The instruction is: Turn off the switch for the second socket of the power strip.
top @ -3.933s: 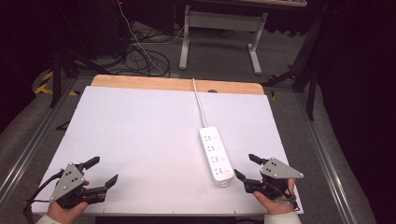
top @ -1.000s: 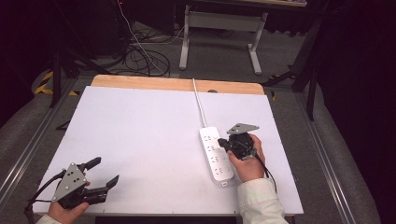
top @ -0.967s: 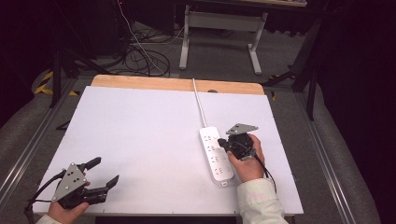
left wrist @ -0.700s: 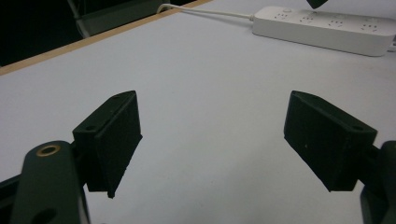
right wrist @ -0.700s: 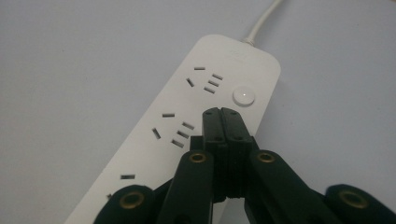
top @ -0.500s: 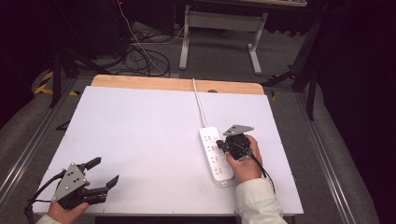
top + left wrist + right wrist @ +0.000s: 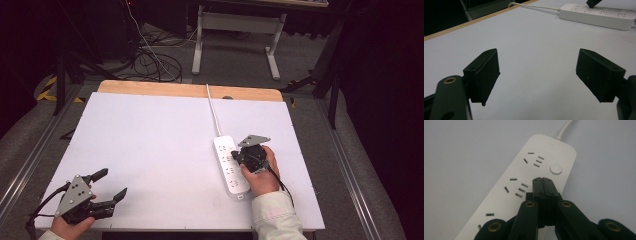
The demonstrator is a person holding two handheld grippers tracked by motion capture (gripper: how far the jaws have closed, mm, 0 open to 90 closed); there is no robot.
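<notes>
Hovering right gripper, jaws pressed together, just below the round button on the power strip centre-right of the high view; press looks pending, left gripper spread, lower left.

In the right gripper view the white plastic power strip runs off the bottom edge, partly hidden behind the closed black right gripper; its white cord leaves the top edge.

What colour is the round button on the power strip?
White, matching the power strip; the round button shows best in the right gripper view.
</notes>
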